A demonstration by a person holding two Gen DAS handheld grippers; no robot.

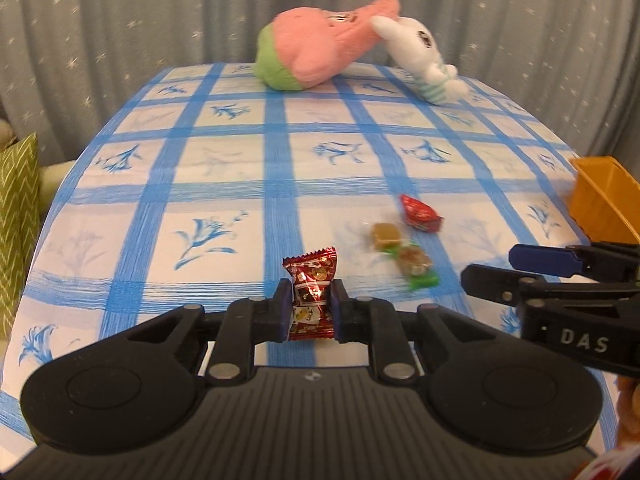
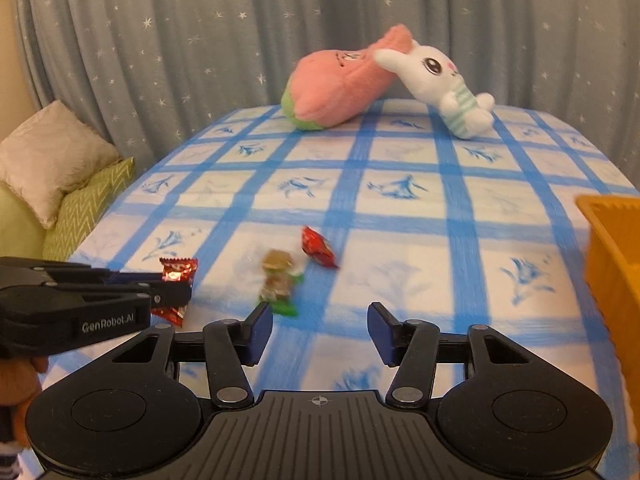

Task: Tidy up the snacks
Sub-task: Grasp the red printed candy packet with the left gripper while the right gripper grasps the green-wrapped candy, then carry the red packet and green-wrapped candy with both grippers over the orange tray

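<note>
The left claw [image 1: 310,306] pinches a crinkly red foil snack packet [image 1: 313,292] above the blue-checked cloth of the tabletop [image 1: 224,168]. The right claw [image 2: 320,334] stands partly open, empty. Ahead lie 2 clear-wrapped caramels [image 1: 400,246] and a glossy red wrapper [image 1: 420,213]; an orange plastic bin [image 2: 612,256] sits right, 2 plush toys [image 2: 384,80] behind.

A table draped in a white cloth with a blue grid and blue flower prints [image 2: 400,184] fills the room's centre. At twelve o'clock hangs a grey curtain dotted with small white stars [image 2: 200,40]. At nine o'clock sit a green zigzag cushion [image 2: 88,208] and a cream pillow [image 2: 48,160], touching. Soft, even indoor light.
</note>
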